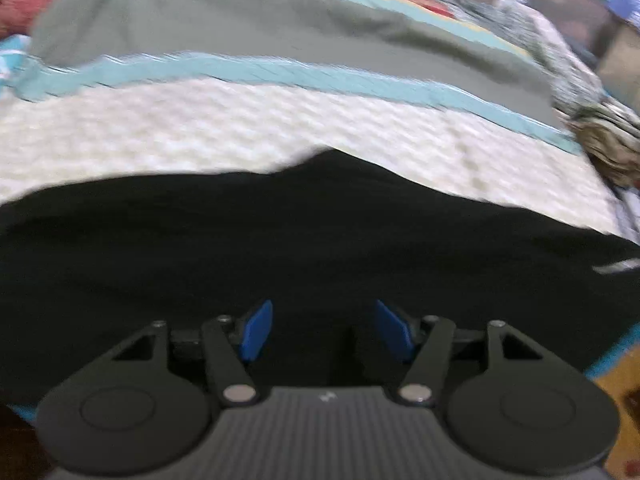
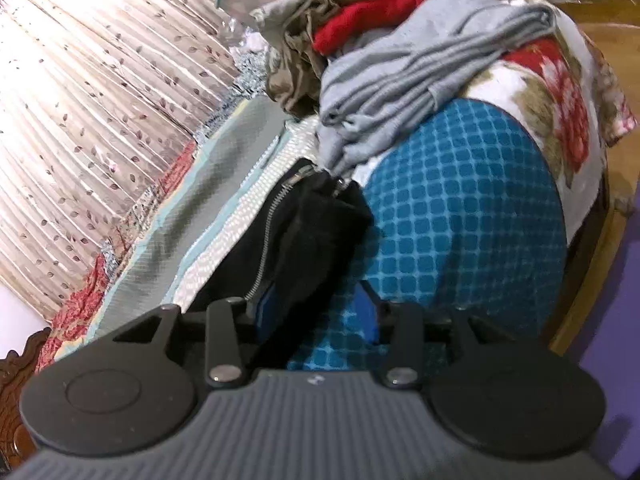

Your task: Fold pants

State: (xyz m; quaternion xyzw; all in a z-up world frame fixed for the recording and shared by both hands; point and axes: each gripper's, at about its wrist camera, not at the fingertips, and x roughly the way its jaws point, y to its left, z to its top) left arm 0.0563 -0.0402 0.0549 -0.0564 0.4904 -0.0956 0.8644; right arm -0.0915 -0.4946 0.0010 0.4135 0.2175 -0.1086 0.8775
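The black pants (image 1: 280, 240) lie spread on a white textured bedcover (image 1: 240, 128) in the left wrist view. My left gripper (image 1: 324, 330) hovers over the black cloth with its blue pads (image 1: 258, 330) apart and nothing between them. In the right wrist view the pants (image 2: 304, 232) show a silver zipper (image 2: 268, 236) and hang bunched in front of my right gripper (image 2: 316, 312). Its blue pads (image 2: 366, 312) stand apart with black cloth lying between them; whether they pinch it I cannot tell.
A grey and teal blanket (image 1: 260, 36) lies beyond the white cover. A pile of clothes, grey (image 2: 408, 76), red (image 2: 360, 12) and olive, sits on the bed. A blue checked cushion (image 2: 460, 208) is to the right, pleated curtains (image 2: 100, 92) to the left.
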